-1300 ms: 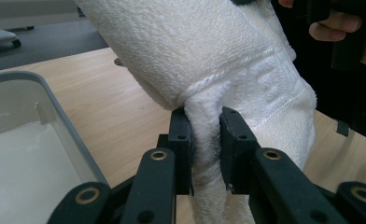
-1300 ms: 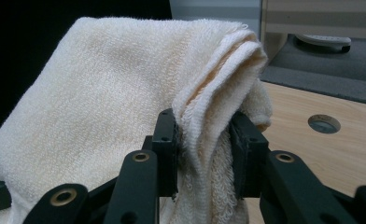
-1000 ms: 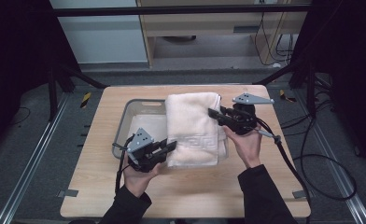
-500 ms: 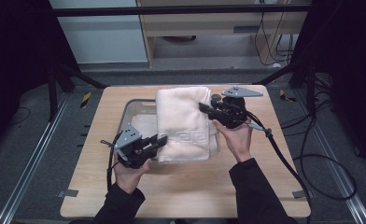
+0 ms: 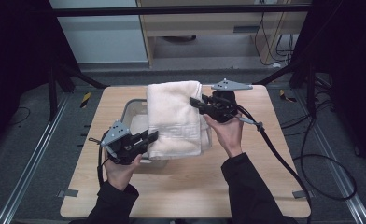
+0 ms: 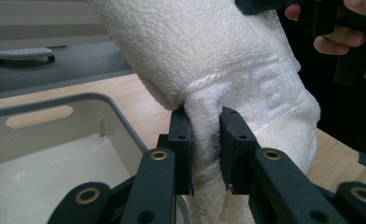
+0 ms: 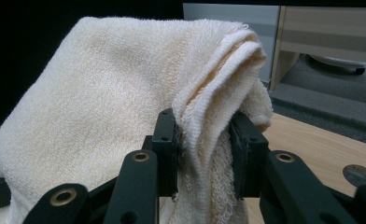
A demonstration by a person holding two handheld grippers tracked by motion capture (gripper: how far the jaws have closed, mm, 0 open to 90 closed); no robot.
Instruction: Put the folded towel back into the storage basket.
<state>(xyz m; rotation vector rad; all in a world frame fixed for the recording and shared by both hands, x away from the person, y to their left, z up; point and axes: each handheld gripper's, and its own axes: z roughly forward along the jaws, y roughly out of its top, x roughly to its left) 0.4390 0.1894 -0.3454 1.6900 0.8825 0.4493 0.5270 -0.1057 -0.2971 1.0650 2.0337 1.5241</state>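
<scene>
Currently, folded cream terry towel with woven border (image 5: 175, 117) hangs above the shallow grey plastic bin (image 5: 134, 108) at table centre, pinched at opposite edges, apparently to keep its fold: left gripper (image 5: 147, 139) clamps the 7 o'clock corner, right gripper (image 5: 196, 102) the 2 o'clock edge. Light wooden tabletop (image 5: 246, 168) surrounds; the bin's rim, just under the towel, is the only likely snag.

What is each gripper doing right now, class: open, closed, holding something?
Left gripper: closed on the towel, pinching a fold near its lower corner.
Right gripper: closed on the towel, pinching its folded edge.
</scene>
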